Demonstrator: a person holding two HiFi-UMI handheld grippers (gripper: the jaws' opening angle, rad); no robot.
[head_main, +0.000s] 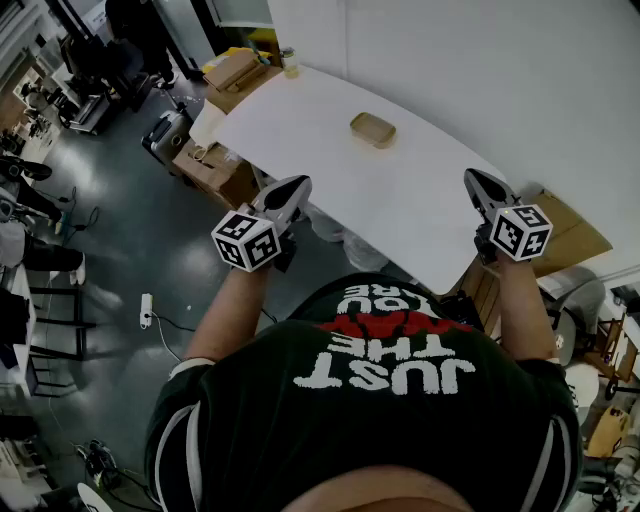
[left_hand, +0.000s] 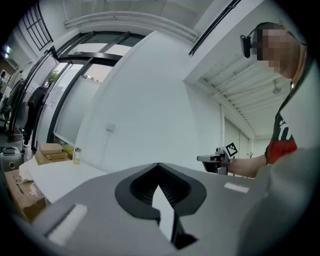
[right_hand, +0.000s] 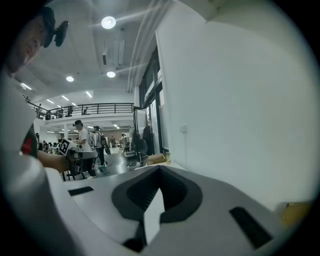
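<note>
Two tools (head_main: 297, 190) (head_main: 476, 184), one white table (head_main: 400, 200), one tan box (head_main: 372, 129), one jar (head_main: 290, 66).

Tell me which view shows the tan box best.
The head view: the tan box lies in plain sight on the white table. Neither gripper view shows it; each catches only part of the table.
</note>
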